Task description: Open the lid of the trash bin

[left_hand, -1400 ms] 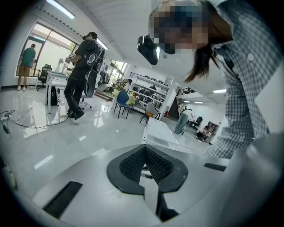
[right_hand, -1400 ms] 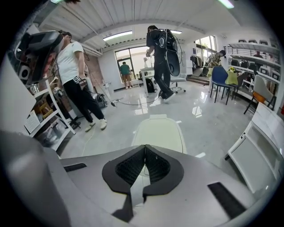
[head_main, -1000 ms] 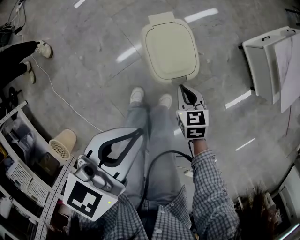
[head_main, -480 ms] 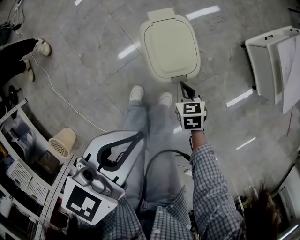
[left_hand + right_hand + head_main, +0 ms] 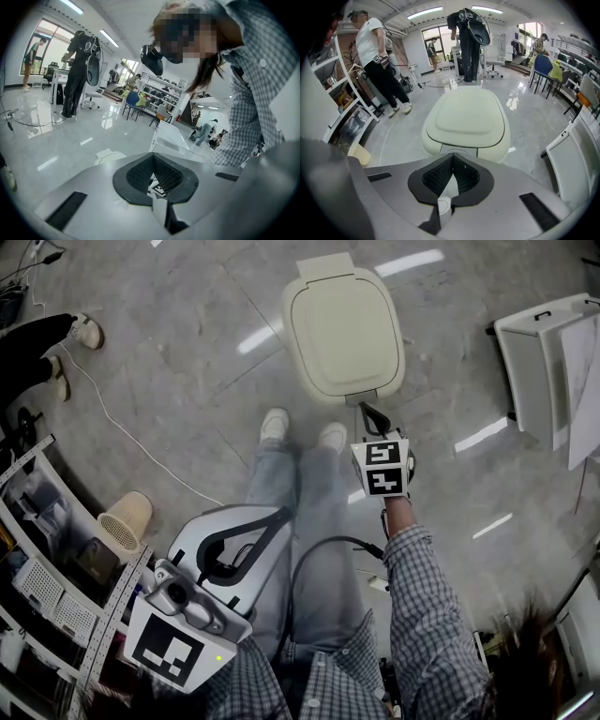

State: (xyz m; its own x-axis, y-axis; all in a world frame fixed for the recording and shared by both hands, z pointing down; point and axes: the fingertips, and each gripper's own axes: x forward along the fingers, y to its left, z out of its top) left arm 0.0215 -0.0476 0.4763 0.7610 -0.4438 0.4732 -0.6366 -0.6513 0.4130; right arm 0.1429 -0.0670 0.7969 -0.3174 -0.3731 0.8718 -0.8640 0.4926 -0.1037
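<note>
The cream trash bin (image 5: 343, 329) stands on the floor ahead of the person's shoes, its lid down. In the right gripper view the bin (image 5: 466, 119) fills the middle, with its front latch tab just beyond the jaw tips. My right gripper (image 5: 367, 412) points at the bin's near edge, just short of it, shut with nothing between the jaws. It reads the same in its own view, where the right gripper (image 5: 452, 158) has its pads meeting. My left gripper (image 5: 275, 513) is held low by the person's waist, shut and empty, far from the bin.
A white open cabinet (image 5: 539, 371) stands to the right. A tan basket (image 5: 124, 523) and a shelf rack (image 5: 37, 559) are at the left, and a thin cable (image 5: 131, 437) crosses the floor. Another person's shoes (image 5: 84, 334) are at far left. People stand beyond the bin (image 5: 379, 65).
Over the last second my right gripper edged forward toward the bin's front and tipped steeper, then held still. The left gripper stays low and the lid stays down.
</note>
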